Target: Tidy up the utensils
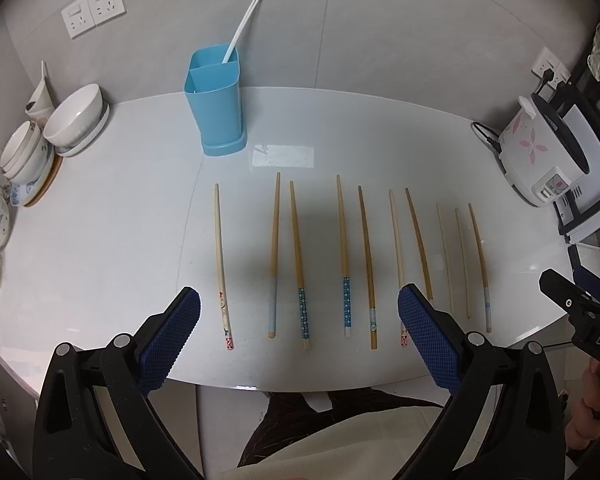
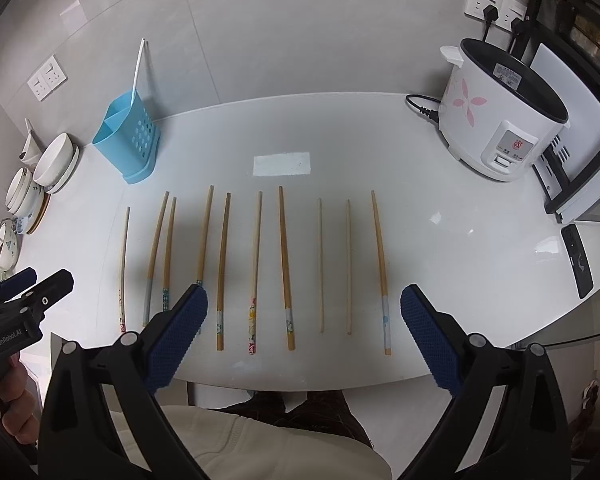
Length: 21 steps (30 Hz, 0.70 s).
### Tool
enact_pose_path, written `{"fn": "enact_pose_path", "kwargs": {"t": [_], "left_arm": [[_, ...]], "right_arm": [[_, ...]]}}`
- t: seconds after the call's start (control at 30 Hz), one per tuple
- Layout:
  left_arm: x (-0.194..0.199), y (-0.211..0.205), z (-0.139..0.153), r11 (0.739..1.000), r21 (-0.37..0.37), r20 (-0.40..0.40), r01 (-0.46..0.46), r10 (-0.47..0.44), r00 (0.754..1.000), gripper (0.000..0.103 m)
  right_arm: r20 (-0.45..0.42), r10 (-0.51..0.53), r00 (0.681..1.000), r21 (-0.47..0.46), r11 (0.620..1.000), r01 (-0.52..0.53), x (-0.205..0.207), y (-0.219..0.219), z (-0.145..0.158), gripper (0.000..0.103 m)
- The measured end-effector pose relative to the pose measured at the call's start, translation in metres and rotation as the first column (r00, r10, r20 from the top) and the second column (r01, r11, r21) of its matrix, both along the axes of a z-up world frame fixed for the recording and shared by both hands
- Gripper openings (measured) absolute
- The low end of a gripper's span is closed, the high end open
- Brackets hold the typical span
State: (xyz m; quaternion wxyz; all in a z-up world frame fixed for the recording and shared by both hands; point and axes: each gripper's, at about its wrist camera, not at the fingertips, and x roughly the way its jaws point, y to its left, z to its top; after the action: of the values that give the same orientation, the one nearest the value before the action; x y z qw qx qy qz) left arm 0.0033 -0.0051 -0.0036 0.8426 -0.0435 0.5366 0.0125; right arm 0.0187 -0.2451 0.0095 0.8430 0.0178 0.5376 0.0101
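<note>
Ten chopsticks lie in a row side by side on the white table, tips pointing toward the wall, none touching each other. Behind them, toward the left, sits your blue utensil holder, split into compartments, with a white pair of chopsticks leaning out of the back one; the front one looks empty from here.

Your left gripper hangs over the near ends of the row, blue pads spread wide, gripping nothing. Your right gripper is the same, wide apart over the right half of the row.

Stacked bowls crowd the left edge, a flowered rice cooker stands on the right, plugged into the tiled wall.
</note>
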Motion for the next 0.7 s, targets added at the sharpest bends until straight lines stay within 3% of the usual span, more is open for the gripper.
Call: {"fn": "enact_pose_path", "kwargs": {"t": [0.7], "left_arm": [[-0.0033,0.0004,0.0030,1.000,-0.007,0.009,0.009,-0.009,1.000,0.097]], "right_arm": [[0.005,-0.013,1.000,-0.005,1.000,0.013,-0.0047,-0.0025,0.0004,0.093]]}}
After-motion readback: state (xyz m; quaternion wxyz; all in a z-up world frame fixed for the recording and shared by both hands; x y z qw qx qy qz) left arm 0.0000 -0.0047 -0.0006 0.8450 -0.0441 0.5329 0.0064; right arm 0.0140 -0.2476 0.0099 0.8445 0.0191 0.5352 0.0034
